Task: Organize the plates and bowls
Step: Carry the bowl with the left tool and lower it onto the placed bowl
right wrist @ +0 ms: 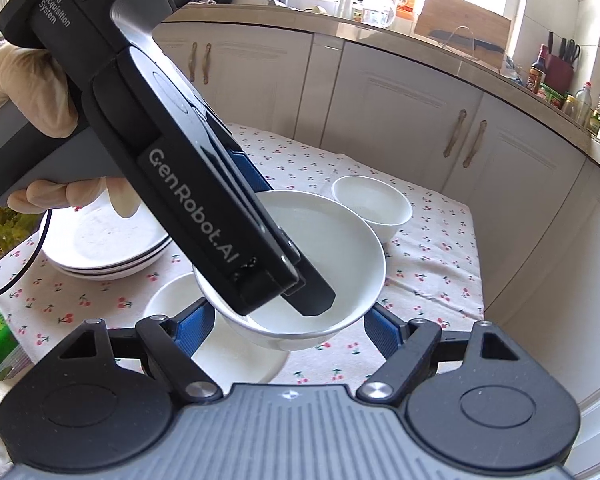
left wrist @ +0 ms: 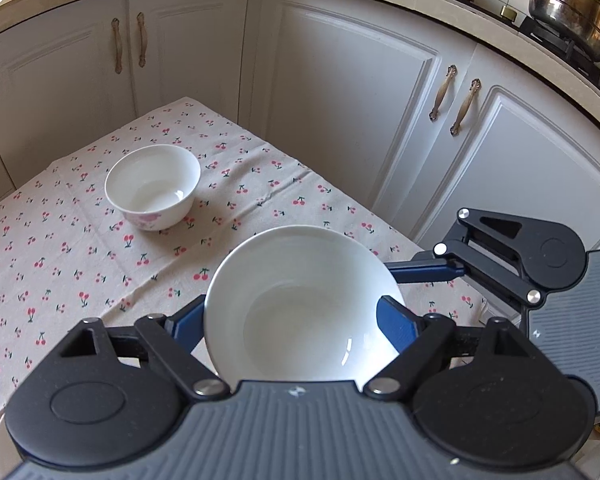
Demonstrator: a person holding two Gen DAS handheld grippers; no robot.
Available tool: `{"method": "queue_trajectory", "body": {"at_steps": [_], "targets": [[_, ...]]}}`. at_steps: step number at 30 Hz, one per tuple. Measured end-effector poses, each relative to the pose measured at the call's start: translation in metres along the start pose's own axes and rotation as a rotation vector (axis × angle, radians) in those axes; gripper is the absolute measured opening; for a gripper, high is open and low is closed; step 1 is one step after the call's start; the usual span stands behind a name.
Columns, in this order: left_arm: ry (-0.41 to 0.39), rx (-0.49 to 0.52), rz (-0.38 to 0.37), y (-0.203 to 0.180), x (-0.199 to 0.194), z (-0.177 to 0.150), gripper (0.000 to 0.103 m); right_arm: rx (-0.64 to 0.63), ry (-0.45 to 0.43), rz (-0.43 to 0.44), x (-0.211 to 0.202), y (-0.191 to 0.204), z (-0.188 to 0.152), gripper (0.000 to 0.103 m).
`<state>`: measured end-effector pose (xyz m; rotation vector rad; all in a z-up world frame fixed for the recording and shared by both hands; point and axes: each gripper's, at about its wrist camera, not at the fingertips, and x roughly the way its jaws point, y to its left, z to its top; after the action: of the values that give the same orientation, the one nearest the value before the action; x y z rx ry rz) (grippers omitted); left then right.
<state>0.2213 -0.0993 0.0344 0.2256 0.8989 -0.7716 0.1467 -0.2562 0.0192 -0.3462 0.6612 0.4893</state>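
Closest to the left camera, the left gripper (left wrist: 296, 316) is seen with its jaws spread wide. A big white bowl (left wrist: 300, 280) fills the gap between them. A blue pad (left wrist: 396, 320) is pressed to each side of the bowl, so it is held there.

From the right camera, the bowl is seen lifted off the bench (left wrist: 60, 260), which is covered by a cloth with little cherries. The right gripper (right wrist: 290, 328) is held low in front of it, and its jaws are wide apart too, one on each side of the bowl. One of its blue fingers is seen at the bowl's rim, but whether it presses cannot be told.

Under the lifted bowl a white dish (right wrist: 236, 360) is partly hidden. A small bowl with pink flowers (left wrist: 152, 188) is set farther back on the cloth. A stack of plates (right wrist: 104, 248) is half covered by a gloved hand (right wrist: 28, 92) and the black gripper body it holds. Much of the big bowl's inside is blocked by that body as well.

White cupboards (left wrist: 340, 100) are seen behind the bench, and a steel pot (left wrist: 572, 12) is cut off at the corner.
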Motion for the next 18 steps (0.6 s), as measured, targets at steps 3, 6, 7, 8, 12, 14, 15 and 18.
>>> {"method": "queue_trajectory", "body": {"at_steps": [3, 6, 7, 8, 12, 14, 15, 18], "targets": [[-0.003, -0.008, 0.006, 0.000, -0.004, -0.005, 0.087, 0.000, 0.004, 0.011, -0.001, 0.005, -0.001, 0.085], [-0.008, -0.019, 0.005, 0.002, -0.008, -0.011, 0.087, 0.000, 0.008, 0.022, -0.001, 0.010, -0.001, 0.085], [-0.007, -0.022, 0.005, 0.003, -0.009, -0.013, 0.087, -0.002, 0.010, 0.026, 0.000, 0.012, -0.001, 0.085], [-0.007, -0.026, 0.005, 0.003, -0.010, -0.014, 0.087, -0.004, 0.012, 0.029, 0.000, 0.014, -0.001, 0.085], [-0.004, -0.040, 0.010, 0.006, -0.011, -0.020, 0.087, -0.010, 0.017, 0.038, 0.001, 0.020, -0.001, 0.085], [-0.002, -0.048, 0.011, 0.007, -0.011, -0.022, 0.087, -0.006, 0.020, 0.046, 0.002, 0.022, -0.002, 0.085], [0.000, -0.054, 0.011, 0.008, -0.011, -0.024, 0.087, -0.005, 0.023, 0.050, 0.003, 0.022, -0.002, 0.085], [0.003, -0.063, 0.005, 0.010, -0.010, -0.029, 0.087, -0.002, 0.036, 0.060, 0.006, 0.024, -0.003, 0.085]]}}
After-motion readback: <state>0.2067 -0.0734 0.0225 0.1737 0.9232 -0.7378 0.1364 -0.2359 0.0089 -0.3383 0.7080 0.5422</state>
